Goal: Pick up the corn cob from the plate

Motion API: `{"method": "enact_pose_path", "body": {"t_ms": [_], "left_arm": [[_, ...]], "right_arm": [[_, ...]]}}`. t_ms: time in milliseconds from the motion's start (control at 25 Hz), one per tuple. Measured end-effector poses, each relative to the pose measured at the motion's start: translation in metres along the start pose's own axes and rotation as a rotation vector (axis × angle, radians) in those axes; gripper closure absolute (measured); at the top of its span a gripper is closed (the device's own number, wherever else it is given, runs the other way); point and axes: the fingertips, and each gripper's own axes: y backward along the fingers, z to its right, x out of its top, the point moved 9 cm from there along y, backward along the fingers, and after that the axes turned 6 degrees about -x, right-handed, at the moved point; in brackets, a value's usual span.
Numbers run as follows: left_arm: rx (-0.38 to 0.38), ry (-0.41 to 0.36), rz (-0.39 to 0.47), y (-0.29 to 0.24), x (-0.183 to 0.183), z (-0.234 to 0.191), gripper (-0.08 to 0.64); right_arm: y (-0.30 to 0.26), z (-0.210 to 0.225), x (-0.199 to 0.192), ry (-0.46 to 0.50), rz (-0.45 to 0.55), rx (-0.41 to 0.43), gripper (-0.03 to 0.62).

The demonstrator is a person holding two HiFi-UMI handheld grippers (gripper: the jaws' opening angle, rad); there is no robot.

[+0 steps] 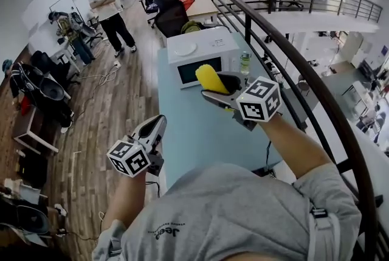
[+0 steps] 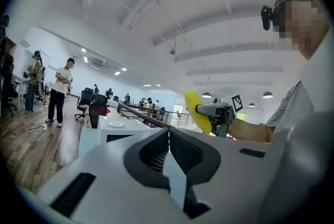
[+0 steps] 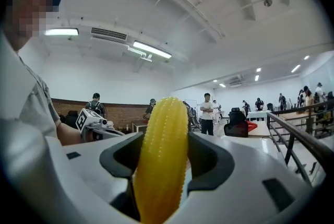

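Over the pale blue desk (image 1: 200, 132), mid-frame, the right tongs (image 1: 222, 88) grip the yellow ribbed corn cob (image 1: 210, 78) in the air; the left tongs (image 1: 153, 131) are closed, empty. Picking seems done; next, steady holding.

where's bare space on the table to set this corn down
The blue table is bare from the microwave back to its near edge. Crowded only at the far end: microwave with a plate on top, bottle beside it.

Before me a microwave (image 1: 203, 58) sits on the blue table (image 1: 194, 132); a bottle (image 1: 245, 62) just beside it, a chair (image 1: 171, 19) behind it.
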Motion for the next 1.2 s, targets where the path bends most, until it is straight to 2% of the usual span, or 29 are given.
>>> {"method": "enact_pose_path", "body": {"t_ms": [240, 680, 880, 1200], "left_arm": [[-0.009, 0.044, -0.065, 0.019, -0.032, -0.016, 0.537], [0.067, 0.178, -0.091, 0.043, -0.086, -0.047, 0.537], [0.077, 0.211, -0.093, 0.048, -0.099, -0.048, 0.537], [0.078, 0.222, -0.083, 0.046, -0.102, -0.044, 0.537]], "right_arm": [[-0.008, -0.02, -0.05, -0.141, -0.054, 0.01, 0.325], [-0.025, -0.025, -0.157, -0.377, -0.247, -0.035, 0.325], [-0.024, -0.031, -0.176, -0.411, -0.283, -0.034, 0.325], [-0.018, -0.027, -0.18, -0.413, -0.277, -0.048, 0.325]]}}
